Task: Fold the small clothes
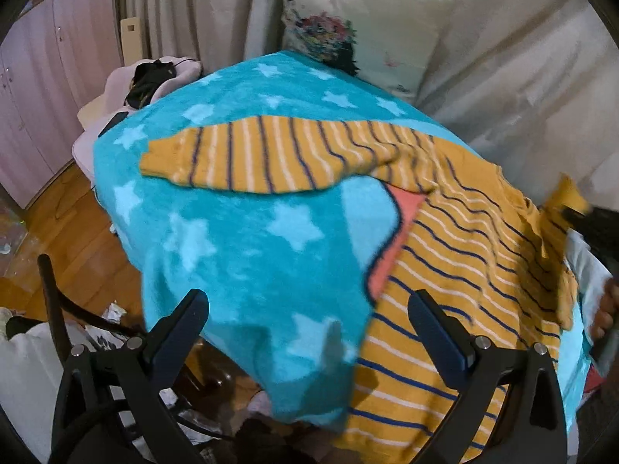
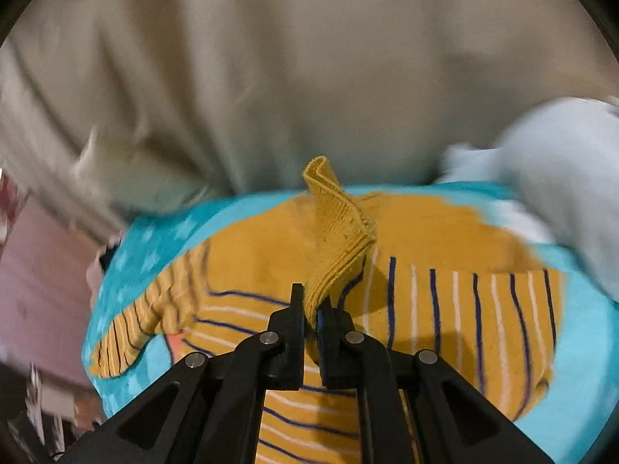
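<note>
A mustard sweater with blue and white stripes lies spread on a turquoise star blanket. One sleeve stretches out to the left. My left gripper hangs open above the blanket's edge and the sweater's hem, with nothing between its fingers. In the right wrist view my right gripper is shut on a ribbed mustard cuff, which stands up folded above the sweater. The other sleeve lies at the left on the blanket. That view is motion-blurred.
A printed pillow leans on beige drapery behind the blanket. A pale pile with a black item sits at the back left, near pink cabinets. Wooden floor with clutter lies left. A hand shows at right.
</note>
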`<control>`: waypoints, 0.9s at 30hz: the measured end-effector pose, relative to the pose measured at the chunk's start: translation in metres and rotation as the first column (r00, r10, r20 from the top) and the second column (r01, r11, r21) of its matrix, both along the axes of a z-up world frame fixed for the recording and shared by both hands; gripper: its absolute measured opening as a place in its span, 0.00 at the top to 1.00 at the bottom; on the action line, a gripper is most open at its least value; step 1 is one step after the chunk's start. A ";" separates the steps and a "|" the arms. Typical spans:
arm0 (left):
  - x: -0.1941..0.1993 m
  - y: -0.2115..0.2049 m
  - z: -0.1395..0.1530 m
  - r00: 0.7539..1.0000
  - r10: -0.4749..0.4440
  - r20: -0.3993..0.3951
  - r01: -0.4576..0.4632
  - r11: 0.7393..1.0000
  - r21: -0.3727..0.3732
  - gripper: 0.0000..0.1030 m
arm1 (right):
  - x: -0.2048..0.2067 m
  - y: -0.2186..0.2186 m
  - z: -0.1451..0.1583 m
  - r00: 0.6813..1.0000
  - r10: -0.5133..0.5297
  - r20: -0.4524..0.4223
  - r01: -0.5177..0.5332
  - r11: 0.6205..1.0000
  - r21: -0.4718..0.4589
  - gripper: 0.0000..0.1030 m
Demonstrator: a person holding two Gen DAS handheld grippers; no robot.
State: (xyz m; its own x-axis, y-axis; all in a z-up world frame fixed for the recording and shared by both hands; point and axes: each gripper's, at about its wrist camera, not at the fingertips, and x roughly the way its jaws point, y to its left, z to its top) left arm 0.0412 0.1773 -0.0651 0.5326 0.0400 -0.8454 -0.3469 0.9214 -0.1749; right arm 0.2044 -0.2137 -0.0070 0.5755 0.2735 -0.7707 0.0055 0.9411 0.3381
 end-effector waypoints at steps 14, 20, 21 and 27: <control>0.013 0.076 -0.027 0.993 0.110 -0.048 -0.112 0.993 -0.038 0.00 | 0.050 0.132 -0.085 0.959 0.223 -0.175 -0.219 0.975 0.041 0.65; 0.025 0.125 -0.037 0.963 0.257 -0.080 -0.266 0.951 -0.155 0.00 | 0.027 0.112 -0.062 0.971 0.188 -0.150 -0.177 0.980 0.085 0.62; 0.023 0.133 -0.033 0.956 0.286 -0.068 -0.293 0.943 -0.156 0.00 | 0.024 0.124 -0.062 0.963 0.221 -0.151 -0.209 0.974 0.091 0.62; -0.003 0.153 -0.009 0.934 0.358 0.000 -0.358 0.934 -0.016 0.00 | -0.007 0.259 -0.057 0.812 0.572 -0.117 -0.570 0.820 0.050 0.45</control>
